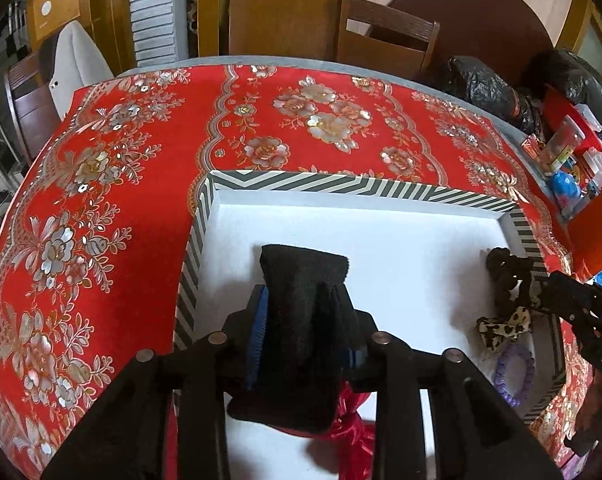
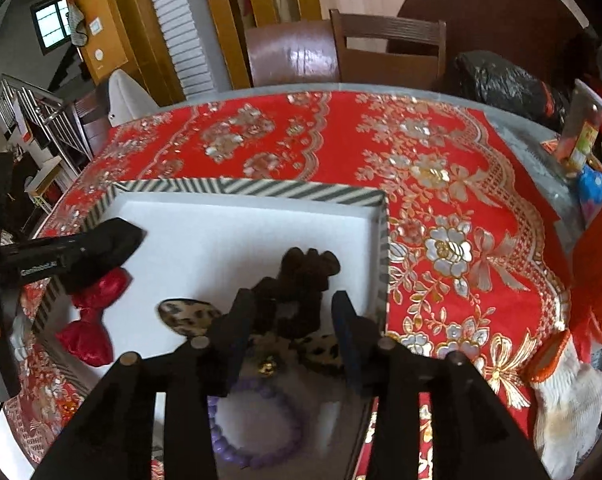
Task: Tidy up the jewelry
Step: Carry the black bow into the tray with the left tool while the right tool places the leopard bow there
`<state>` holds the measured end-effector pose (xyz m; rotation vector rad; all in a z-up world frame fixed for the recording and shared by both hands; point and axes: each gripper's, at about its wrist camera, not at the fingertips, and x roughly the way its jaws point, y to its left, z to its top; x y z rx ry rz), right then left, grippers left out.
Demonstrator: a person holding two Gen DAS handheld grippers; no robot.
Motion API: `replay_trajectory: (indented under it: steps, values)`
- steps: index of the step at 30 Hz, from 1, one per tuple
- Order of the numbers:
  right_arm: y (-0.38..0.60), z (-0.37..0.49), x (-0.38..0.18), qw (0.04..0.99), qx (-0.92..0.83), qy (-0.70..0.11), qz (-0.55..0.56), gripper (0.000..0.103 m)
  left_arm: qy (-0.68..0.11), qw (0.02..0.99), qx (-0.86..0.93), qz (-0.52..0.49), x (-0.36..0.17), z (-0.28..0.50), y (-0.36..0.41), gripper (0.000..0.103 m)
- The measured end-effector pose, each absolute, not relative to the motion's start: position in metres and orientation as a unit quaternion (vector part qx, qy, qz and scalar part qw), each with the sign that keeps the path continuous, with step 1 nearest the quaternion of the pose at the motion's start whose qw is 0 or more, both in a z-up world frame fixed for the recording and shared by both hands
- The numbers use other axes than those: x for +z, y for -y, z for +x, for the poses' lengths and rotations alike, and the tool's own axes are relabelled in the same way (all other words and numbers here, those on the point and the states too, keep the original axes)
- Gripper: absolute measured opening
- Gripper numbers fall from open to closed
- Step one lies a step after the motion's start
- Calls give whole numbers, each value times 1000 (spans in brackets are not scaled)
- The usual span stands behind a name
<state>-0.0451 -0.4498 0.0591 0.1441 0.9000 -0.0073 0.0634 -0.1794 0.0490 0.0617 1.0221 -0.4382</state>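
Left wrist view: we count one striped tray [image 1: 301,184] on the tabletop [image 1: 113,200], holding one red bow [image 1: 351,432], one brown scrunchie [image 1: 505,276], one leopard bow [image 1: 501,326] and one purple bracelet [image 1: 515,376] at its right edge. The left hand-held gripper [image 1: 301,320] stands narrowly parted, its black pads clear of the bow.

Right wrist view: the right hand-held gripper [image 2: 293,332] is partly spread above the scrunchie [image 2: 301,276], gripping nothing. One wooden chair [image 2: 389,52] stands behind the red floral tabletop.

Setting: a home, dining area. Round counter [image 1: 229,60] under a red floral cloth [image 1: 113,208] with metallic blossoms. Wooden dining chairs [image 2: 389,52] pushed in at 12 o'clock; a second round dark tabletop [image 1: 473,16] leans against the wall at 1 o'clock. Stair railing [image 2: 37,112] and a small window [image 2: 53,22] at 10 o'clock. Black plastic bags [image 1: 481,84] and household packets [image 1: 569,152] crowd the counter edge at 2 o'clock.
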Motion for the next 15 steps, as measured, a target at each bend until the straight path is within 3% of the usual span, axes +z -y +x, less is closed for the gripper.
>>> replay_trajectory:
  steps: [15]
  values:
    - [427,-83,93,914,14,-398,71,54,-449,870,-204,28,87,28,163,22]
